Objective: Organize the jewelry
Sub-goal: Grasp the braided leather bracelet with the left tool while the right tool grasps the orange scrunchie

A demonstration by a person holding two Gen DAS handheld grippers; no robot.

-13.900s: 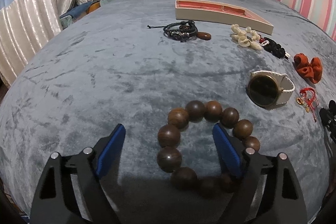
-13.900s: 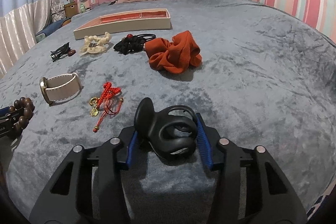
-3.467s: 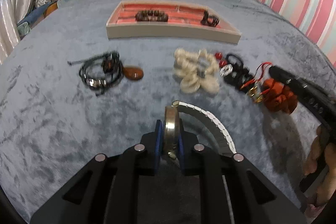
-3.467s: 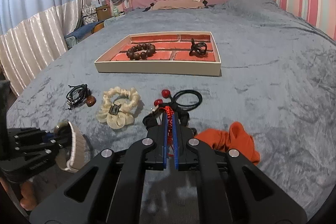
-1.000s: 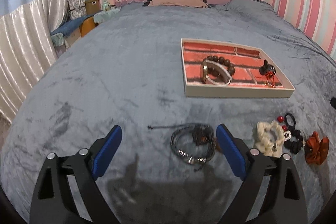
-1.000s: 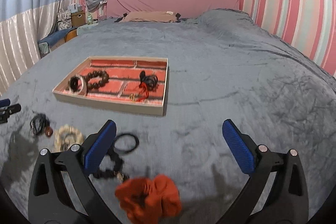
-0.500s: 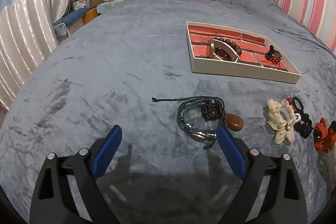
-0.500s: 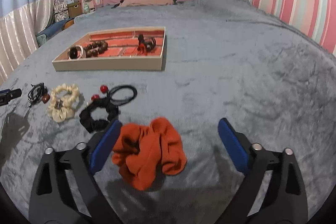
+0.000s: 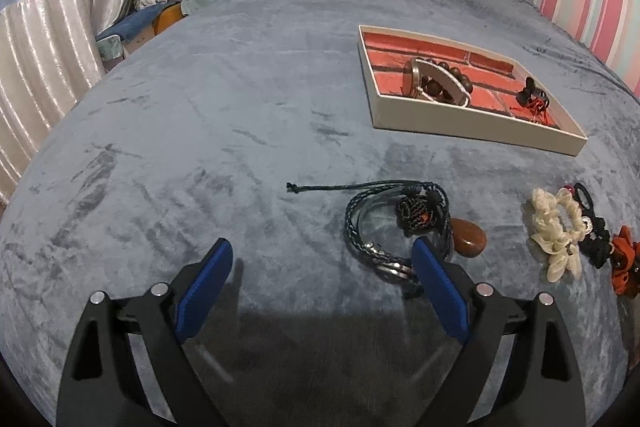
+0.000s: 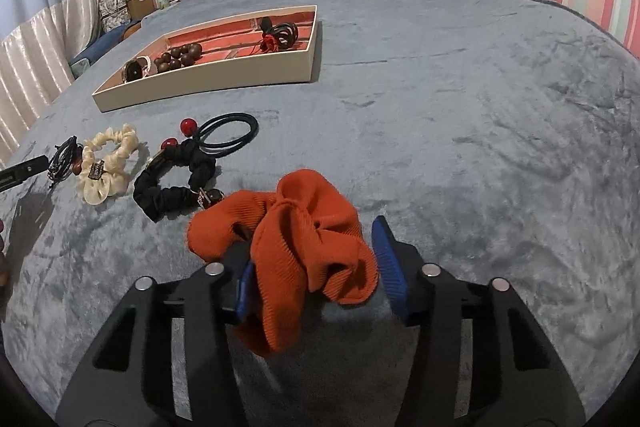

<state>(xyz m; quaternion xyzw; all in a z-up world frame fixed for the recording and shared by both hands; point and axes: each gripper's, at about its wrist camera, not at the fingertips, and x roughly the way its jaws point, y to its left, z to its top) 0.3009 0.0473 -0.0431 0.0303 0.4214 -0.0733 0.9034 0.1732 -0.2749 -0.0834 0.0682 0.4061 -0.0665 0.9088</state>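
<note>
The left gripper [image 9: 320, 287] is held wide apart and empty over the grey bedspread [image 9: 200, 131], its right pad just at the near side of the braided cord bracelet [image 9: 394, 223] with the brown teardrop stone [image 9: 468, 242]. Beside that, toward the bed's right edge, the cream scrunchie [image 9: 557, 234] and the black scrunchie [image 9: 596, 239] are seen lying.

Over on the right, the right gripper [image 10: 316, 263] is spread moderately wide around the orange scrunchie [image 10: 296, 227], which is bracketed by both blue pads; a firm pinch cannot be confirmed, and a gap is seen at the right pad. The black hair tie with red beads [image 10: 224, 131] is laid just beyond.

Farther up the bed, the cream tray [image 10: 208, 83] is seen, already loaded: the wooden bead bracelet [image 10: 178, 57] and the watch [image 9: 416, 83] at its left end, the black claw clip [image 10: 280, 31] and the red knotted charm [image 10: 270, 44] at its right end.
</note>
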